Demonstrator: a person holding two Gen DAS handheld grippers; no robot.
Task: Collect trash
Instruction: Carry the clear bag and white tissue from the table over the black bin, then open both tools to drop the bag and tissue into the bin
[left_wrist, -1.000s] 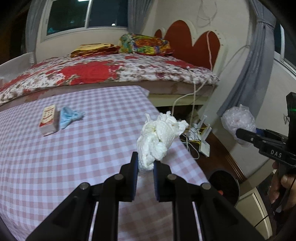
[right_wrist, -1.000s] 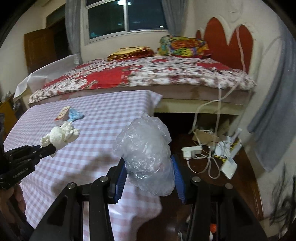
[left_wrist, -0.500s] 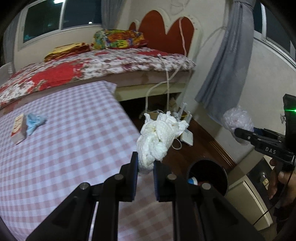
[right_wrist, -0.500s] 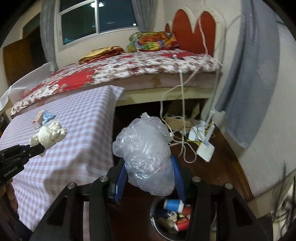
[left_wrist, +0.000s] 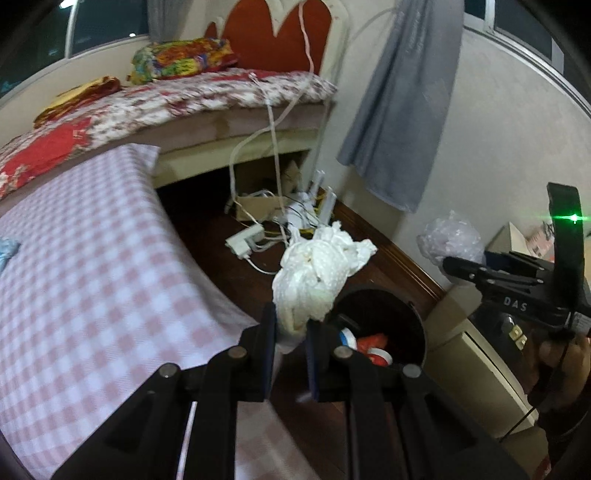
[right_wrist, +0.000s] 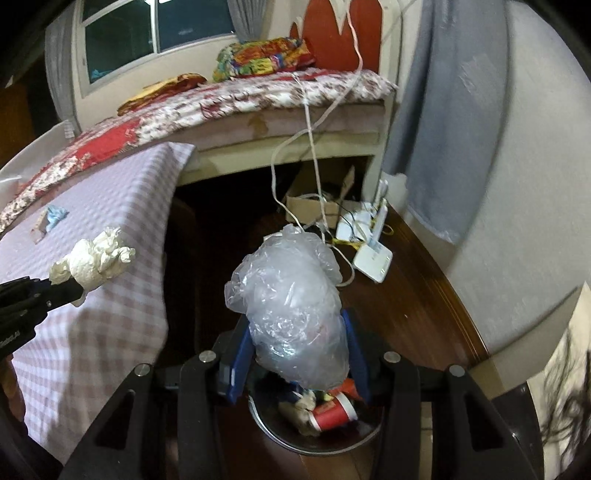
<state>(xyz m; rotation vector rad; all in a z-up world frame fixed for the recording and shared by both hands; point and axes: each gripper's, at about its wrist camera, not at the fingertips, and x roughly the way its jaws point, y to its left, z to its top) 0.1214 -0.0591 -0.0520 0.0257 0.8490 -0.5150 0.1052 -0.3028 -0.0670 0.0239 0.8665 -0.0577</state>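
Bin (right_wrist: 317, 432) contents show only past right tongs (right_wrist: 299, 354) clamping plastic bag (right_wrist: 291, 314); left tongs (left_wrist: 290, 325) pinch tissue (left_wrist: 317, 273).

Black linkage tool (right_wrist: 299, 365) with blue pads, silver screws.

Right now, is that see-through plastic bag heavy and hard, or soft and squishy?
Probably soft: the plastic bag looks crumpled and bulges out past the right tool pinching it. Likely very light too, thin and see-through. Dropped toward the bin, it may fall slowly.
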